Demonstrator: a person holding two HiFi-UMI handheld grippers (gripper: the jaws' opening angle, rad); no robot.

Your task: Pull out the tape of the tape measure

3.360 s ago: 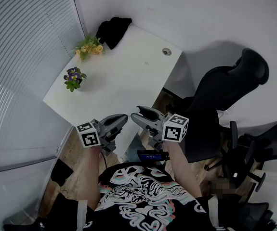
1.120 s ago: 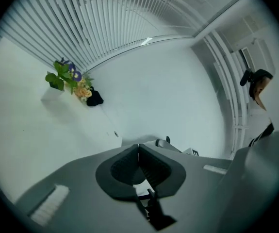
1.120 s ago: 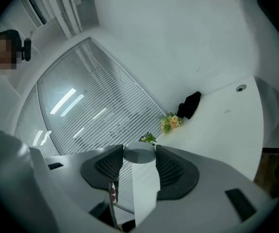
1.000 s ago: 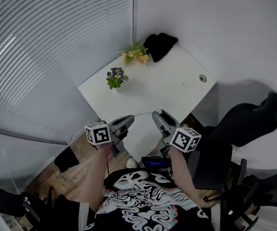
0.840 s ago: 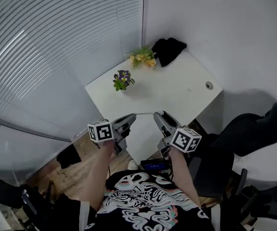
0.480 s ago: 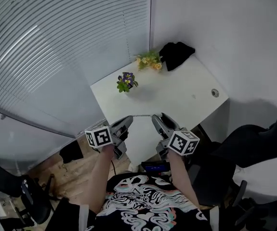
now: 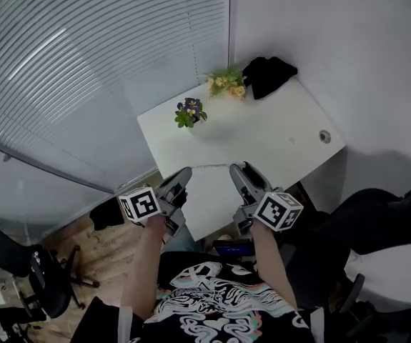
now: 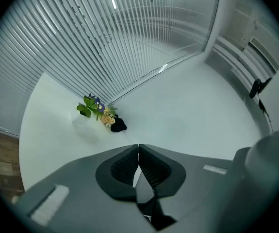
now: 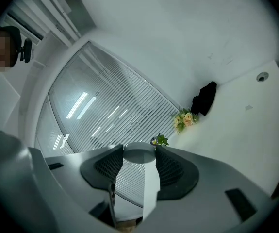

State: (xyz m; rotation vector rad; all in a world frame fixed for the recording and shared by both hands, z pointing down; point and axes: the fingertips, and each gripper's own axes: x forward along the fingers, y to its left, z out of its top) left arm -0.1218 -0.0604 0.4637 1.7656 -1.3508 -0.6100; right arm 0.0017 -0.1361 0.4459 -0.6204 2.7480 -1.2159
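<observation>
On the left we have the slatted blinds [image 7: 83, 63], and below them the left gripper [image 7: 184, 174] with its jaws pressed tight together. From our head view they look to be pinching the end of the tape [image 7: 210, 166]. That tape shows as a thin, pale line, drawn almost level across the gap to the right gripper [image 7: 235, 168], just over the near edge of the white desk [image 7: 284, 145]. Moving right, those jaws stand wide and clamp the tape measure [image 9: 139, 154]. It's a round, flat, grey case sitting right at the jaw tips, with a pale strip running back from it between the pads. Further back on the desk we see a small purple-flowered plant [image 7: 189, 111], a yellow bunch [image 7: 226, 82] and a black cloth [image 7: 268, 73] in the far corner.
</observation>
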